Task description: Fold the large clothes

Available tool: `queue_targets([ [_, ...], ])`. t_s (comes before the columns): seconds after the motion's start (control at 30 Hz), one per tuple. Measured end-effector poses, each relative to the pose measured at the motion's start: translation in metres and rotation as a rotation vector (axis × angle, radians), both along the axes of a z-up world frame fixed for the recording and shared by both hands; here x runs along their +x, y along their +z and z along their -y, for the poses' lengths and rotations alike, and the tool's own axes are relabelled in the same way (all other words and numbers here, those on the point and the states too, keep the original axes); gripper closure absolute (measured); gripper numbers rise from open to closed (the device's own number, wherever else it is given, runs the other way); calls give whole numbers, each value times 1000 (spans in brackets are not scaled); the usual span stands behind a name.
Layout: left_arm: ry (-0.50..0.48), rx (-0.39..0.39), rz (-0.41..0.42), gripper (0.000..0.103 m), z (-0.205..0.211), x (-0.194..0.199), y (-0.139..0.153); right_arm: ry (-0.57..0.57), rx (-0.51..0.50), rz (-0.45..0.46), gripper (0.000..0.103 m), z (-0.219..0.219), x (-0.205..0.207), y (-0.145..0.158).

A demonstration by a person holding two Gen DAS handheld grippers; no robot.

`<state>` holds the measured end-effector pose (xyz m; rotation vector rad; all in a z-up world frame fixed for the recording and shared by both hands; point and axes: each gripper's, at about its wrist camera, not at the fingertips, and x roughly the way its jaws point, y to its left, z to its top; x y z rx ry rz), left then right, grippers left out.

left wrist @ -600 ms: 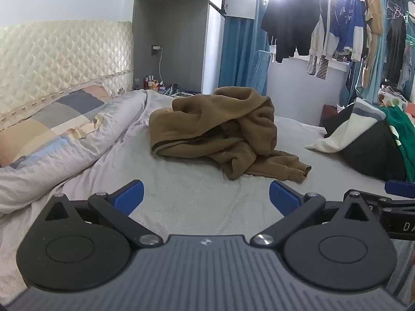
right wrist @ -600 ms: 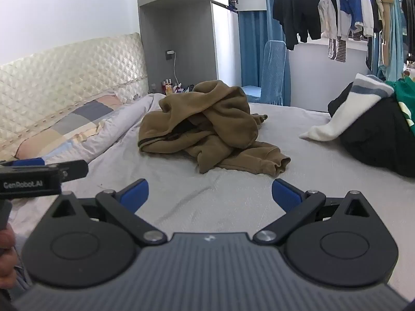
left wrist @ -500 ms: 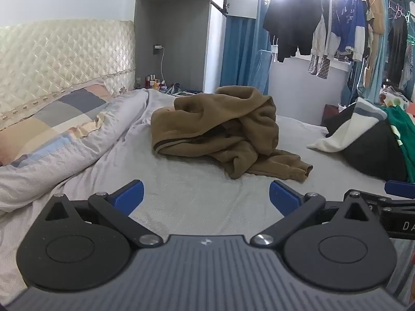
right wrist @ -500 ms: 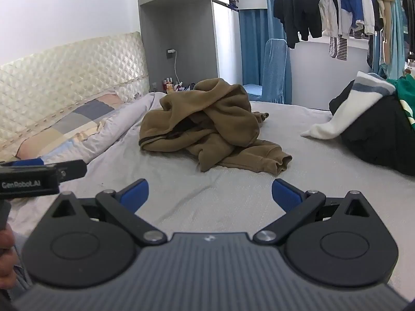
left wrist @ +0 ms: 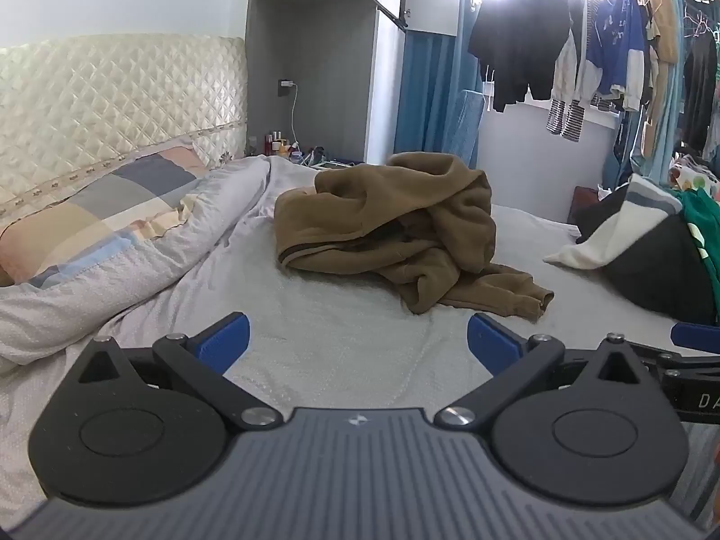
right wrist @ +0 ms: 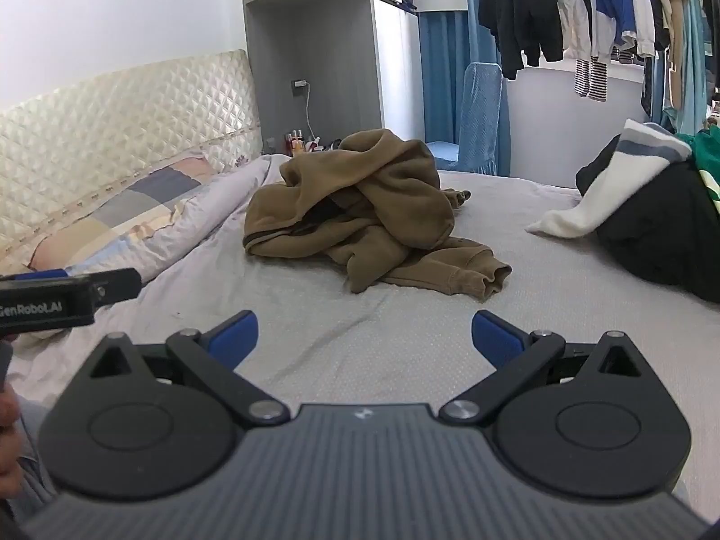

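Note:
A crumpled brown hooded sweatshirt (left wrist: 396, 229) lies in a heap on the grey bed sheet (left wrist: 342, 337); it also shows in the right wrist view (right wrist: 360, 220). One cuffed sleeve (right wrist: 468, 274) trails toward me on the right. My left gripper (left wrist: 357, 337) is open and empty, held above the sheet short of the sweatshirt. My right gripper (right wrist: 364, 337) is open and empty, also short of it. The left gripper's body shows at the left edge of the right wrist view (right wrist: 67, 292).
A pile of black, white and green clothes (left wrist: 648, 243) lies on the bed's right side. A rolled duvet and checked pillow (left wrist: 117, 220) lie along the left by the quilted headboard (left wrist: 117, 94). Hanging clothes (left wrist: 585, 45) and a blue chair (right wrist: 481, 117) stand beyond the bed.
Both grippers have drifted slightly forward toward the sweatshirt. Both stay open and empty.

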<state>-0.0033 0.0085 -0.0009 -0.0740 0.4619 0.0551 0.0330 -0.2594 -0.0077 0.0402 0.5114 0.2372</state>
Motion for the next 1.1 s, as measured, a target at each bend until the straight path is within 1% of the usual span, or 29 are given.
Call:
queue_targets([
  [0.27,-1,-1,2,0,-1,0,0,-5,-1,-4,0,-1,0,0],
  [0.4,17,2,20,0,-1,-1,-1,-4,-4,-8,0,-1,2,0],
  [0.5,10,-18,11,0,-3,1,0,-6,1,-11,0,0,2,0],
  [0.63,20,-8,18,0,-3,0,0,-5,0,-8,0,0,1,0],
  [0.73,22,-24,34,0,-4,-3,2,-1,-8,-1,0,-1,0,1],
  [0.87,29,-9,42,0,-4,-6,5,0,-9,0,0,-1,-1,1],
  [1.1,29,-18,29,0,-3,-7,4,1,17,-27,0,1,1,-1],
])
